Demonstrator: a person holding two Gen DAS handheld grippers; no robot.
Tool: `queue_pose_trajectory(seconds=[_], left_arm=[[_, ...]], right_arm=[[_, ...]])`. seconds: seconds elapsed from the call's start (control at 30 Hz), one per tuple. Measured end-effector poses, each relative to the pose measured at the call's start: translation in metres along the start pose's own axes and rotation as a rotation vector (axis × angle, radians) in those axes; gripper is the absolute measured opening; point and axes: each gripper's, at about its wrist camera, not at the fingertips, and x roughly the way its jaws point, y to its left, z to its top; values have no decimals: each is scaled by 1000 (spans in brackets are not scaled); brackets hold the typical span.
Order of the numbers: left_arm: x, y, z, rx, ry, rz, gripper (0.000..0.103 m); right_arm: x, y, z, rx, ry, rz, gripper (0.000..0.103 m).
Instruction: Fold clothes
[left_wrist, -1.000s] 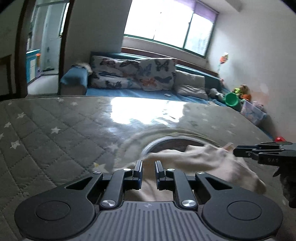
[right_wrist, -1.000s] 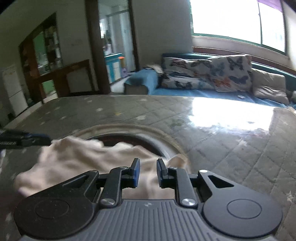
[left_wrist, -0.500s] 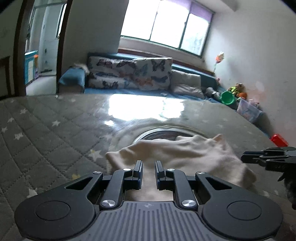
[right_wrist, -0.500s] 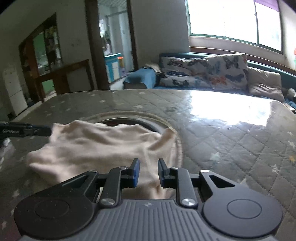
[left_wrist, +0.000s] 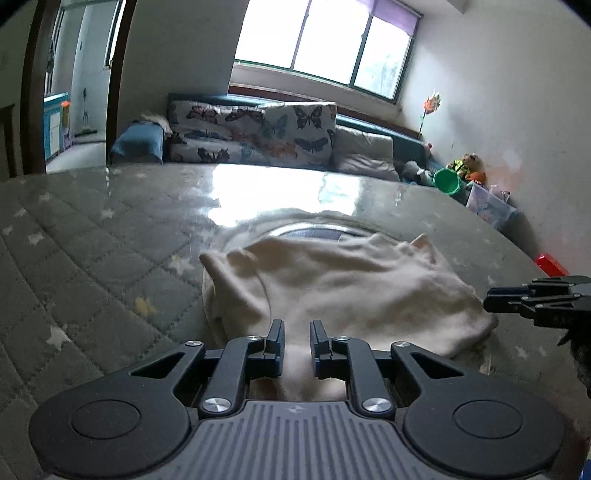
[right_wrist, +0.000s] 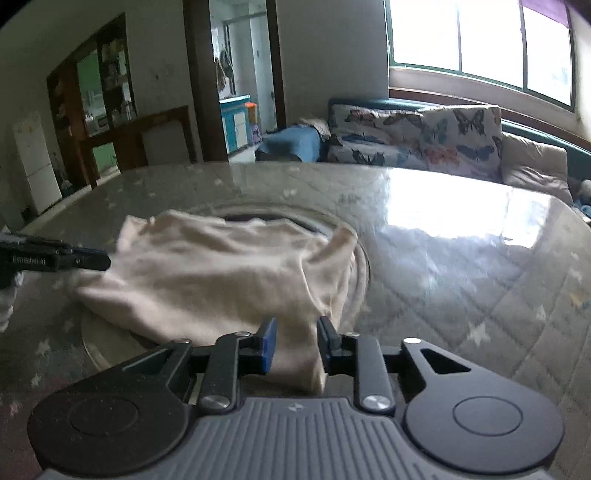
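A cream garment lies bunched on the table, over a round glass inset in its middle. All positions below are given from that garment.

At its near left edge, the left gripper is clamped on a fold of the cloth. The fabric runs between its narrowly spaced fingers and back under the gripper body.

At its near right edge, the right gripper has cloth between its fingers, and its jaws are opening. The blue left pad shows a gap from the fabric, so this corner is no longer pinched. In the left wrist view, the same gripper sits at the garment's right edge, its tips just beside the cloth.

Beyond the garment, past the table's far edge, stands a sofa with butterfly-print cushions. A window is above the sofa. To the far right of the garment, on the floor by the wall, sits a green bucket.
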Motion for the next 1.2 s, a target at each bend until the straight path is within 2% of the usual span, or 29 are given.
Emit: queue_pose_trajectory(seconds=[0.17, 0.4, 0.63, 0.77, 0.93, 1.1, 1.2], left_arm=[[-1, 0, 4, -25, -29, 19, 16], [10, 8, -2, -55, 4, 42, 16], [12, 13, -3, -66, 7, 43, 16], [6, 11, 1, -68, -11, 45, 16], [-3, -8, 4, -15, -45, -1, 16], [-6, -22, -8, 67, -10, -24, 16], [0, -22, -17, 66, 34, -14, 16]], right_arm=[[15, 3, 18, 22, -35, 13, 32], [54, 9, 35, 29, -22, 22, 32], [92, -3, 46, 70, 34, -54, 32], [90, 3, 51, 57, 8, -65, 32], [80, 31, 43, 6, 4, 32, 32], [61, 68, 17, -125, 10, 126, 35], [52, 82, 1, -167, 41, 161, 35]])
